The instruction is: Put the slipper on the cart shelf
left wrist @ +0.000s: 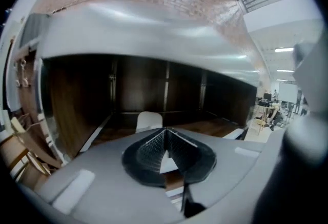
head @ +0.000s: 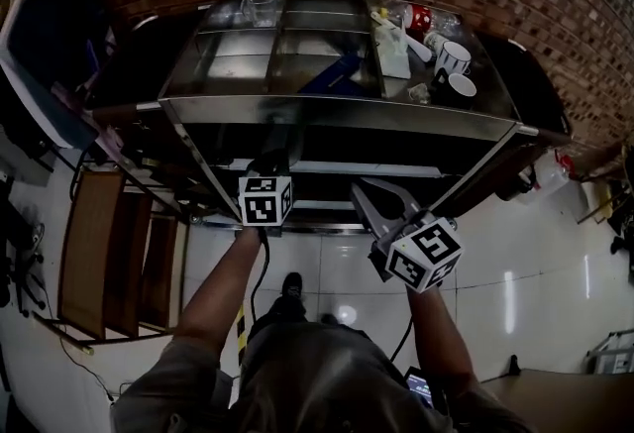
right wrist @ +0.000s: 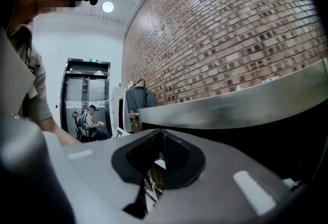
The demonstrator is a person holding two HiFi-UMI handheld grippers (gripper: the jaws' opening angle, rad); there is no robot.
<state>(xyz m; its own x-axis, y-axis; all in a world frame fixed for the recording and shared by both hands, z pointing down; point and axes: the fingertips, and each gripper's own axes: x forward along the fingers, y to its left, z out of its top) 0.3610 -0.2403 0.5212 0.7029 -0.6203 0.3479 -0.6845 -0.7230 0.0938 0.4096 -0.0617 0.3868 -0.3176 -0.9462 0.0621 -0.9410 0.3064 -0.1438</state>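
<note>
A steel cart point(head: 337, 110) stands against the brick wall. My left gripper point(head: 267, 166) reaches under the top tray toward the dark lower shelf point(left wrist: 205, 128). In the left gripper view its black pads point(left wrist: 148, 151) meet, with nothing between them. Just past the left gripper point(left wrist: 165, 132) a pale rounded thing point(left wrist: 148, 120) lies on the shelf; it may be the slipper, though I cannot tell for sure. My right gripper point(head: 361, 190) hangs in front of the cart, lower and to the right. The right gripper point(right wrist: 161, 136) is shut and empty, and points along the cart's steel edge point(right wrist: 246, 102).
The cart's top tray holds two white mugs point(head: 454, 56), a red can point(head: 419, 18) and a blue thing point(head: 332, 72). A wooden frame point(head: 109, 253) stands on the floor at the left. A person point(right wrist: 91, 118) sits far off by the lift doors.
</note>
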